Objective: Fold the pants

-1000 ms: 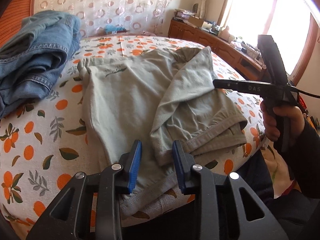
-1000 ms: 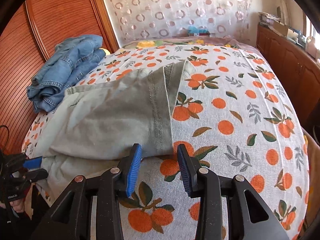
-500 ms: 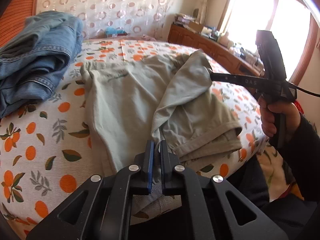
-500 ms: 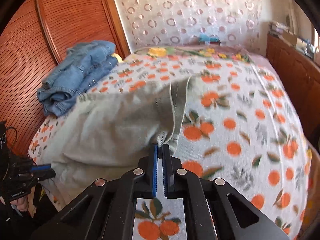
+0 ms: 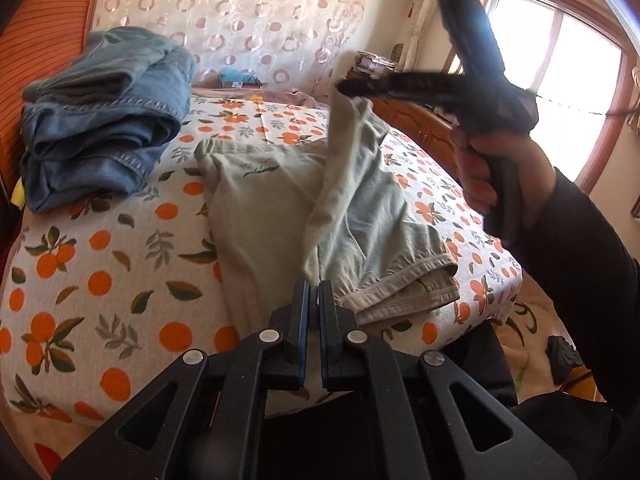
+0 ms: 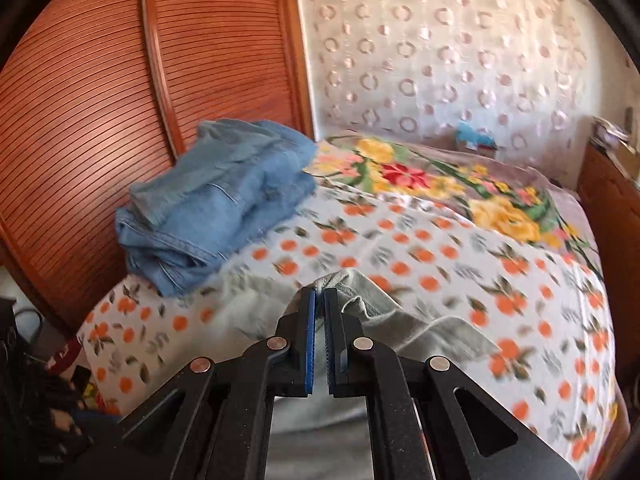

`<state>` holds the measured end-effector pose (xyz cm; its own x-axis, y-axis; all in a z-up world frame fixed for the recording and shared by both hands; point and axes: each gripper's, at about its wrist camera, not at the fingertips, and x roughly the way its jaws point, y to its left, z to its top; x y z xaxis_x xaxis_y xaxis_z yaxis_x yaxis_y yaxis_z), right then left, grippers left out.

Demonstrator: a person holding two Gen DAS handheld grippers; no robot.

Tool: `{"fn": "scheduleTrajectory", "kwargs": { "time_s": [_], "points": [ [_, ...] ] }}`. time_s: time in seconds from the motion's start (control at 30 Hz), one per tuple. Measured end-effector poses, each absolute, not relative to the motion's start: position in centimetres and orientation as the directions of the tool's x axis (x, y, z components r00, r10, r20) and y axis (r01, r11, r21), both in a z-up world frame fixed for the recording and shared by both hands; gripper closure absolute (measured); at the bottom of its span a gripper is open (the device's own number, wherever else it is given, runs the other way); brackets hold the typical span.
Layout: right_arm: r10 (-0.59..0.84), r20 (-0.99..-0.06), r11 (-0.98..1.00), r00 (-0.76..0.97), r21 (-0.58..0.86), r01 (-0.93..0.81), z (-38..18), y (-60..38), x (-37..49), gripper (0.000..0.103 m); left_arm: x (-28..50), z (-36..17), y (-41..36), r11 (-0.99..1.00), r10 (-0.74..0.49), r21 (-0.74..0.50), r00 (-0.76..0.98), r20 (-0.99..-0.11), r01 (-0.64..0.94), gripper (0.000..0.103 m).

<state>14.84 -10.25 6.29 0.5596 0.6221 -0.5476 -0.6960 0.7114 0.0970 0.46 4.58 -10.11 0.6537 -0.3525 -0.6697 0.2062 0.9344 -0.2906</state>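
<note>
One bed (image 5: pixel 100 292) carries everything, under an orange-print sheet. Pants (image 5: pixel 264 208), pale green, lie across its near edge; jeans (image 5: pixel 100 120) sit heaped at the far left corner. Left gripper (image 5: pixel 313 294) is clamped on the pants' near edge. Right gripper (image 6: pixel 319 300), clamped on another part of the pants, holds that cloth raised above the bed.

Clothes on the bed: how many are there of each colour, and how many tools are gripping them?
Pale green pants: 1, spread on the orange-print bedspread
Blue denim garments: 1 folded pile; how many pieces are in it cannot be told
Tools: 2, the left tool and the right tool, each shut on the green pants
Total: 4
</note>
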Motion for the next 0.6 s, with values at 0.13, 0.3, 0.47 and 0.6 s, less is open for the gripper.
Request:
{"fn": "scheduleTrajectory", "kwargs": {
  "time_s": [0.13, 0.3, 0.47, 0.6],
  "points": [
    [0.644, -0.558, 0.674, 0.523, 0.092, -0.733, 6.3, -6.9, 16.1, 0.099, -0.2, -10.5, 5.5, 0.936, -0.344, -0.303, 0.654, -0.674, 0.18, 0.097],
    [0.665, -0.574, 0.63, 0.478, 0.088, -0.771, 6.0, -3.5, 17.1, 0.099, -0.9, -11.3, 7.2, 0.929, -0.355, -0.323, 0.691, -0.63, 0.182, 0.098],
    [0.625, -0.641, 0.637, 0.446, 0.089, -0.765, 4.2, -0.8, 19.0, 0.099, -0.7, -12.7, 8.0, 0.927, -0.361, -0.323, 0.688, -0.629, 0.191, 0.097],
    [0.627, -0.645, 0.656, 0.438, 0.133, -0.743, 3.5, -1.2, 20.1, 0.083, -0.7, -13.2, 8.2, 0.927, -0.358, -0.329, 0.681, -0.639, 0.179, 0.089]
  ]
}}
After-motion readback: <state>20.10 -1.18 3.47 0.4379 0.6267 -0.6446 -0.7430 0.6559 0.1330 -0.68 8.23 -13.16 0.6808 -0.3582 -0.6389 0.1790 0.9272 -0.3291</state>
